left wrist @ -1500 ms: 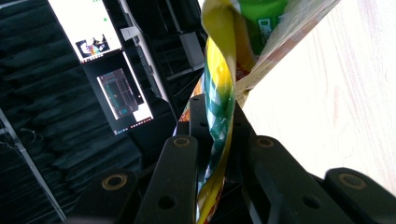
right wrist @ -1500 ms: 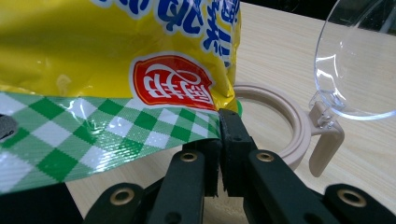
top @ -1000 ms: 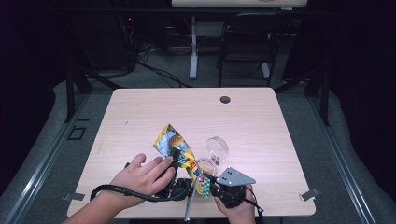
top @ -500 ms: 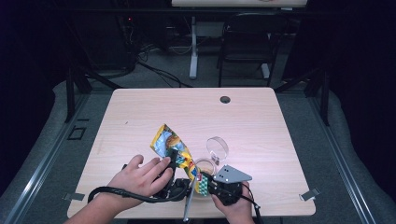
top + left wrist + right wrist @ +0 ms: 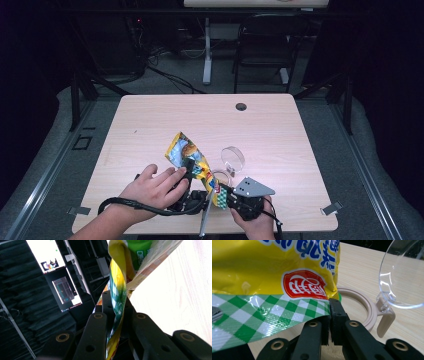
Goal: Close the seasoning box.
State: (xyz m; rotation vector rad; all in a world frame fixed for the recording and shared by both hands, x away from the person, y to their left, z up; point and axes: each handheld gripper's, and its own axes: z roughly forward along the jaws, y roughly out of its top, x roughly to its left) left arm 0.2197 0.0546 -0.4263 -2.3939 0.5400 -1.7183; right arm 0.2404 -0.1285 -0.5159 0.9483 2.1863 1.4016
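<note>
A yellow and blue snack bag (image 5: 186,152) is held up over the table's near edge between both grippers. My left gripper (image 5: 189,165) is shut on the bag's twisted side edge (image 5: 117,287), with a hand over its body. The right gripper (image 5: 221,192), under its grey three-cornered plate (image 5: 253,187), is shut on the green-checked seal strip (image 5: 274,312) at the bag's bottom corner. Just behind the bag stands a beige ring-shaped container (image 5: 362,307) with its clear hinged lid (image 5: 402,277) tipped open; they also appear in the high view as the ring (image 5: 222,176) and lid (image 5: 233,157).
The light wooden table (image 5: 165,120) has a dark cable hole (image 5: 241,106) near its far edge. A black cable (image 5: 125,205) loops off the left gripper at the front edge. Beyond the table stand a chair (image 5: 265,45) and desk legs. Lit monitors (image 5: 47,255) hang in the dark room.
</note>
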